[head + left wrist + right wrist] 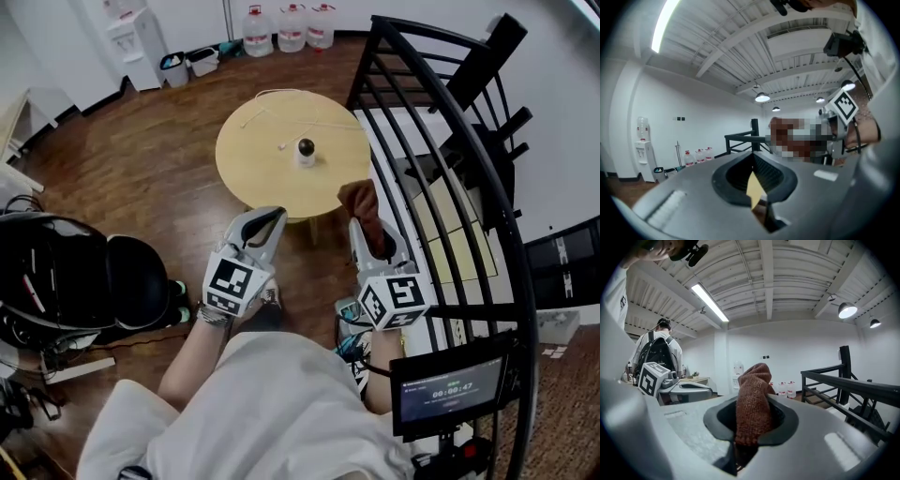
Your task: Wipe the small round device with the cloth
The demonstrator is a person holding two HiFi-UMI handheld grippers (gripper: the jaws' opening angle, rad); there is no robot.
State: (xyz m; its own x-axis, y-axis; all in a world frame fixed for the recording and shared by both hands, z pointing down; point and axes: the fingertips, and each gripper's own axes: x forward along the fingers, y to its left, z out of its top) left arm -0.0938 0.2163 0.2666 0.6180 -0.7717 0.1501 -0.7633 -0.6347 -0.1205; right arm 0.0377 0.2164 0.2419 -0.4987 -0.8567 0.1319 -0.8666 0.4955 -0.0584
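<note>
The small round device (306, 150), a black ball on a white base, stands near the middle of the round wooden table (253, 173). My right gripper (368, 232) is shut on a rust-brown cloth (363, 202), which sticks up from its jaws (753, 401) just short of the table's near right edge. My left gripper (266, 221) is shut with nothing in it, at the table's near edge; in the left gripper view its jaws meet with only a sliver of tabletop showing between them. Both grippers are well short of the device.
A thin white cable (281, 120) runs across the table behind the device. A black metal railing (450, 159) curves along the right. A black backpack (75, 272) lies on the floor at the left. Water bottles (291, 26) stand by the far wall.
</note>
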